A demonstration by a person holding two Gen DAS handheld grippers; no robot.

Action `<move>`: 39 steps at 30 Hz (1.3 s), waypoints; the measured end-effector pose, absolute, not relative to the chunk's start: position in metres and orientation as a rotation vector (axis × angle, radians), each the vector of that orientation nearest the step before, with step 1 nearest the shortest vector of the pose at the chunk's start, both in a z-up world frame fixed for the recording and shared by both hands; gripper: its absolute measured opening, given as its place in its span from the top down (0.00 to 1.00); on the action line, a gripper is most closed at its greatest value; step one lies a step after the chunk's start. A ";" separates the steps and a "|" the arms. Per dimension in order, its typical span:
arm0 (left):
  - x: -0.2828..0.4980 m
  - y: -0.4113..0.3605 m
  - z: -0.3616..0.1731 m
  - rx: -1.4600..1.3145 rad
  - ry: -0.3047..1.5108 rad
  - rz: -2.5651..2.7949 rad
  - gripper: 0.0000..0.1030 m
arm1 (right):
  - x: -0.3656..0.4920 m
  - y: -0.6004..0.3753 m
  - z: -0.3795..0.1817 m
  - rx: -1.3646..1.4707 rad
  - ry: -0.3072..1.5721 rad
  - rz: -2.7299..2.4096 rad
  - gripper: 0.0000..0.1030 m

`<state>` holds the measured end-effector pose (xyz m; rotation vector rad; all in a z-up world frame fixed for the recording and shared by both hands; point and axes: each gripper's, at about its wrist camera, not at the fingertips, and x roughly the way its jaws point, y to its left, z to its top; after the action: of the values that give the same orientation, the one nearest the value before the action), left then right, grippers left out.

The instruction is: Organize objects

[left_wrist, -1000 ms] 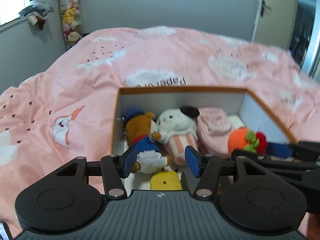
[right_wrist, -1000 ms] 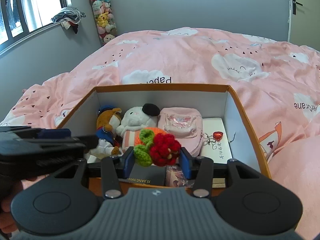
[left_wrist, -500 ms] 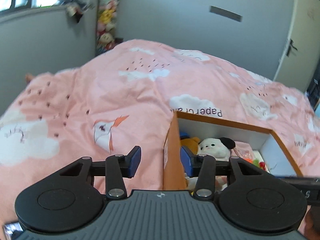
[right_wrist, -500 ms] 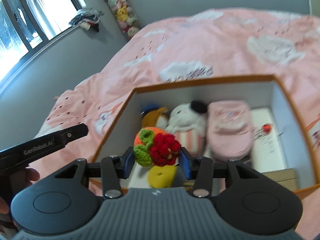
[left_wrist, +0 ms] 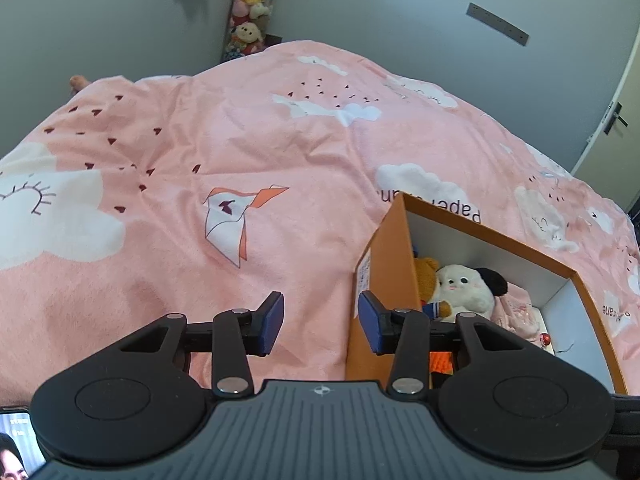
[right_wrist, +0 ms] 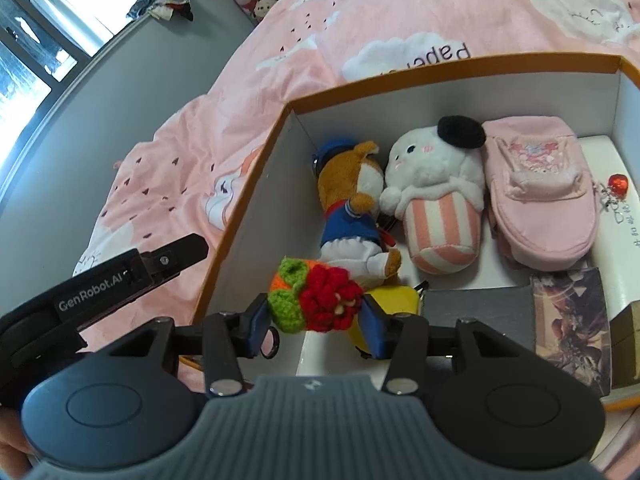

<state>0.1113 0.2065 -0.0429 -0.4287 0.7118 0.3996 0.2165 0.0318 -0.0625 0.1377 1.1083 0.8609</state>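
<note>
My right gripper (right_wrist: 315, 326) is shut on a crocheted toy (right_wrist: 324, 304) of orange, green and red yarn, held low over the near left corner of the orange box (right_wrist: 400, 76). In the box lie a brown plush in a blue suit (right_wrist: 352, 200), a white plush with a black cap (right_wrist: 432, 184), a pink pouch (right_wrist: 536, 192) and a yellow piece (right_wrist: 396, 300). My left gripper (left_wrist: 320, 320) hangs outside the box's left wall (left_wrist: 384, 264), over the bedspread. Its jaws are closing, with nothing between them.
The box rests on a pink bedspread (left_wrist: 200, 160) with cloud prints. Its right half holds a dark booklet (right_wrist: 480, 312), a picture card (right_wrist: 568, 320) and a red charm (right_wrist: 618, 184). Stacked soft toys (left_wrist: 252, 8) stand by the far wall. A phone (left_wrist: 16, 452) shows at bottom left.
My left gripper swung left from over the box to beside its outer wall, and its jaws narrowed. My right gripper carried the crocheted toy lower, towards the box's near left corner.
</note>
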 end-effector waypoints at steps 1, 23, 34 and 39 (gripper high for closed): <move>0.111 0.207 -0.044 -0.433 0.712 0.402 0.51 | 0.217 0.033 -0.063 0.130 1.116 0.863 0.50; 0.086 0.133 0.017 -0.129 0.520 0.402 0.42 | 0.173 -0.025 0.001 0.054 0.755 0.813 0.34; 0.032 0.050 0.070 -0.001 0.249 0.330 0.32 | 0.105 -0.119 0.069 0.003 0.314 0.593 0.01; 0.022 0.038 0.068 -0.024 0.283 0.285 0.32 | 0.077 -0.148 0.076 0.021 0.219 0.532 0.01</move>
<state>0.0217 0.0381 0.0679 -0.0239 0.2826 0.2852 0.0773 -0.1483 0.0760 0.0215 0.2191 0.5319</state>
